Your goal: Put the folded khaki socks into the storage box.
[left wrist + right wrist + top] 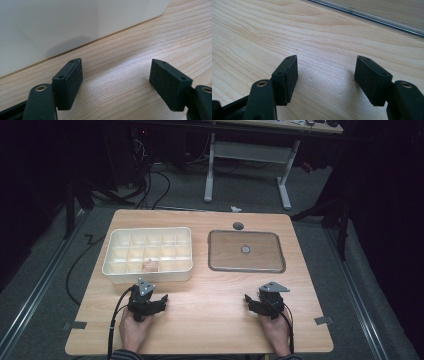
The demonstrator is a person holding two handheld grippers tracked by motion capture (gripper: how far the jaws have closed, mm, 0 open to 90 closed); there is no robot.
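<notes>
A white divided organizer box sits on the left half of the wooden table; one compartment in its front row holds a small pale pinkish object. To its right lies a flat clear lid with a round knob at its centre. My left gripper rests on the table just in front of the box, open and empty; the box's white wall looms close in the left gripper view. My right gripper rests in front of the lid, open and empty, with the lid's edge ahead.
A small dark round disc lies near the table's far edge behind the lid. Tape marks sit at the table's left and right edges. A desk frame and cables stand on the floor beyond.
</notes>
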